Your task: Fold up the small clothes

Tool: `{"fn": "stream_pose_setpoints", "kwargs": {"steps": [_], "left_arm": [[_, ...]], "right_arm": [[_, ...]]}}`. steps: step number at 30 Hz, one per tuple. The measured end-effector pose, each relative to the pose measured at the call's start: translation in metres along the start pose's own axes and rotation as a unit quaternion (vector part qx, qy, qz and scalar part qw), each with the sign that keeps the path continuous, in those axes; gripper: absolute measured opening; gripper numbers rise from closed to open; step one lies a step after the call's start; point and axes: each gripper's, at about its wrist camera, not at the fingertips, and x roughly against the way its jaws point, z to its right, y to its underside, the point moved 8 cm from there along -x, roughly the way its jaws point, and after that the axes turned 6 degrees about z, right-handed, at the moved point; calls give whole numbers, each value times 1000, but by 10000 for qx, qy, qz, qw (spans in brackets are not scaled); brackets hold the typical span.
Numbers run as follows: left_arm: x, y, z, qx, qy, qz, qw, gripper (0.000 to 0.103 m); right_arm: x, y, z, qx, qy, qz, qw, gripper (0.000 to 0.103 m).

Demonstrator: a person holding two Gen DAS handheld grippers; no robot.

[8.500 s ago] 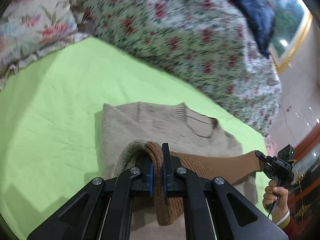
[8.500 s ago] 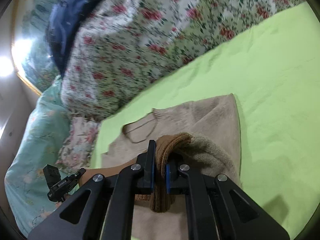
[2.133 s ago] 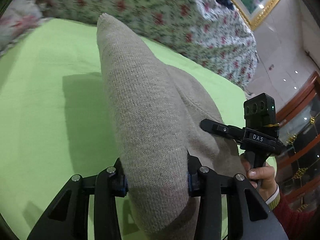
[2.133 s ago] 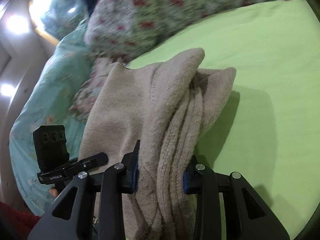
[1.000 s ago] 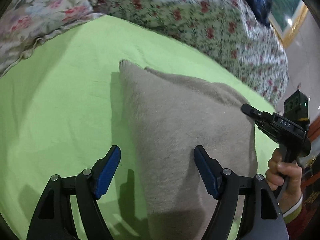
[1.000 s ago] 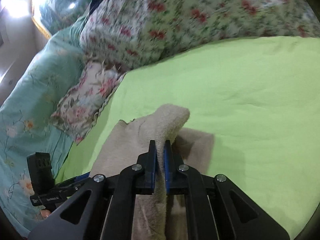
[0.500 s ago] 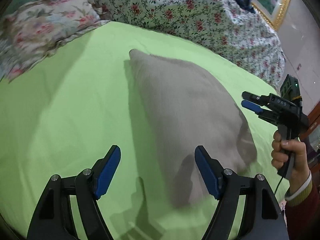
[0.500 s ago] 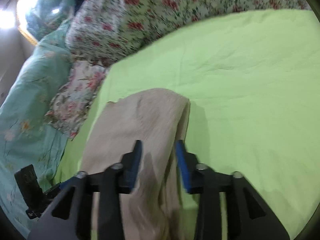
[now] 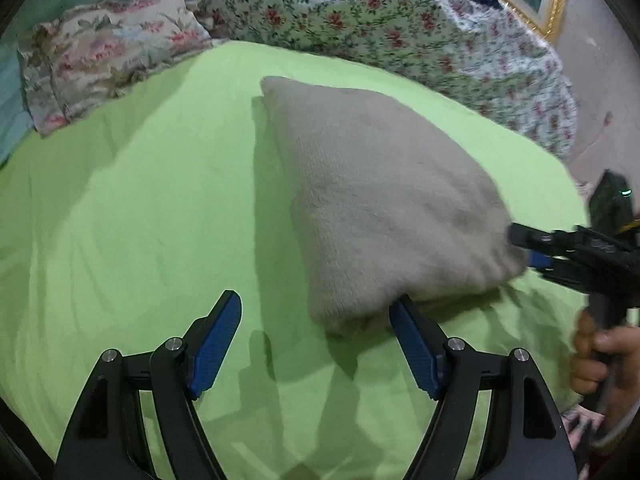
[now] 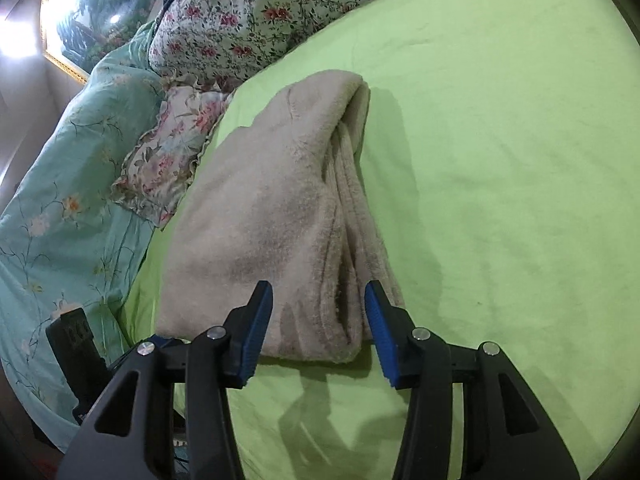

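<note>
In the left wrist view, the folded beige sweater (image 9: pixel 384 204) is seen lying on the green sheet (image 9: pixel 140 220), with the left gripper (image 9: pixel 316 336) spread wide at its near corner, holding nothing. In the right wrist view, the right gripper (image 10: pixel 318 316) is held parted and empty at the sweater's layered near end.

The right gripper (image 9: pixel 532 248) is blurred in the left wrist view and cut off by the right edge, so whether its fingers touch the sweater (image 9: pixel 384 200) cannot be told. The hand (image 9: pixel 600 356) holding it is blurred and partly out of frame. In the right wrist view the left gripper (image 10: pixel 160 340) is mostly hidden behind the near black frame. The sweater's folded layers hide whatever lies inside. The painting (image 10: pixel 80 12) at far left is washed out by glare.
</note>
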Motion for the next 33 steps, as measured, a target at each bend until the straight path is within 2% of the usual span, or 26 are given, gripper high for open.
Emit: {"fn": "stream_pose_setpoints", "kwargs": {"steps": [2, 4, 5, 6, 8, 10, 12, 14, 17, 19, 24, 26, 27, 28, 32, 33], "left_arm": [[-12, 3, -5, -97, -385, -89, 9992, 73], [-19, 9, -10, 57, -456, -189, 9988, 68], [-19, 10, -12, 154, -469, -184, 9986, 60], [-17, 9, -15, 251, -473, -148, 9985, 54], [-11, 3, -11, 299, -330, -50, 9990, 22], [-3, -1, -4, 234, -393, 40, 9989, 14], [-3, 1, 0, 127, -590, 2, 9982, 12], [-11, 8, 2, 63, -816, -137, 9965, 10], [-14, 18, 3, 76, -868, -219, 9960, 10], [-13, 17, 3, 79, -827, -266, 9962, 11], [-11, 15, -2, 106, -478, -436, 9979, 14], [2, 18, -1, 12, -285, -451, 9986, 14], [10, 18, -2, -30, -190, -424, 9989, 14], [20, 17, -2, -62, -25, -369, 9993, 14], [53, 0, -2, -70, 618, 28, 9981, 14], [56, -7, 1, -92, 728, 121, 9972, 14]], "right_arm": [[-3, -1, -2, 33, -16, 6, 10000, 49], [-7, -1, -4, 96, 3, -28, 9999, 47], [-10, 0, -6, 162, -9, -96, 9998, 30], [-11, 1, -6, 187, -33, -161, 9997, 9], [-6, -4, -13, 246, -167, -122, 9995, 9], [9, -16, -19, 420, -212, 111, 9988, 9], [19, -24, -19, 663, 2, 253, 9975, 8], [16, -23, -12, 876, 310, 179, 9955, 8], [-8, -4, 13, 1125, 835, -204, 9899, 8], [-14, 2, 22, 1039, 806, -233, 9910, 8], [-12, -3, 21, 1006, 832, -252, 9911, 10], [-9, -3, 23, 894, 772, -346, 9924, 14], [-4, -3, 24, 759, 692, -354, 9941, 20], [1, -5, 25, 564, 582, -353, 9961, 25], [14, -31, 19, 186, 225, -106, 9995, 27], [11, -39, 16, 137, 153, -58, 9998, 30]]}}
